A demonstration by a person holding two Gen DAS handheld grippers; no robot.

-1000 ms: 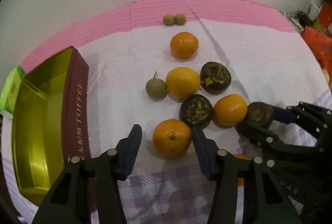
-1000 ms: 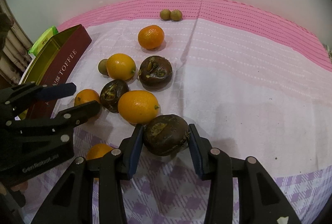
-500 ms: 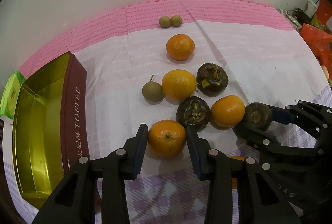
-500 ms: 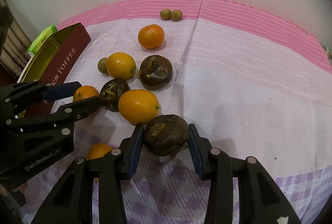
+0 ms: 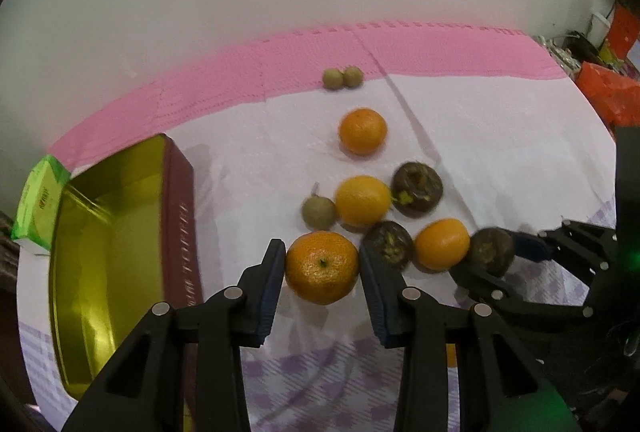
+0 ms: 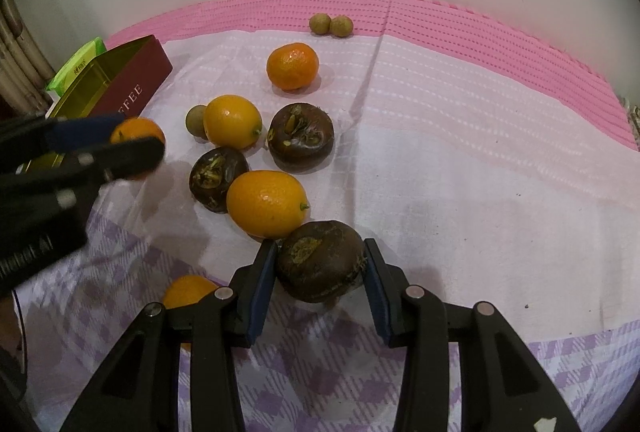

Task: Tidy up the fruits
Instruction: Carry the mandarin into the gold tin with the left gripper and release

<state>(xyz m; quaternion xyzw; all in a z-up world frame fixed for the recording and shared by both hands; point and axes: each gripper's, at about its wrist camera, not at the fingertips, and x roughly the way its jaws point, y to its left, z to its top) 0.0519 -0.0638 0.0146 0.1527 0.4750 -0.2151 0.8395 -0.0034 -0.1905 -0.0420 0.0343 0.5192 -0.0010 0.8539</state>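
Left gripper fingers grip the round orange tangerine, stem dimple facing the camera; apparently lifted, lower centre.

Right gripper fingers clench the dark brown wrinkled fruit, its long axis crosswise.

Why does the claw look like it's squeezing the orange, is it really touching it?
Touching. In the left wrist view both pads of the left gripper press against the sides of the orange, with no gap showing on either side.

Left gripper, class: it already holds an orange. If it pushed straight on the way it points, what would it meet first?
Probably the small brown fruit just beyond the held orange in the left gripper, with a yellow-orange fruit close beside it; depth is unclear.
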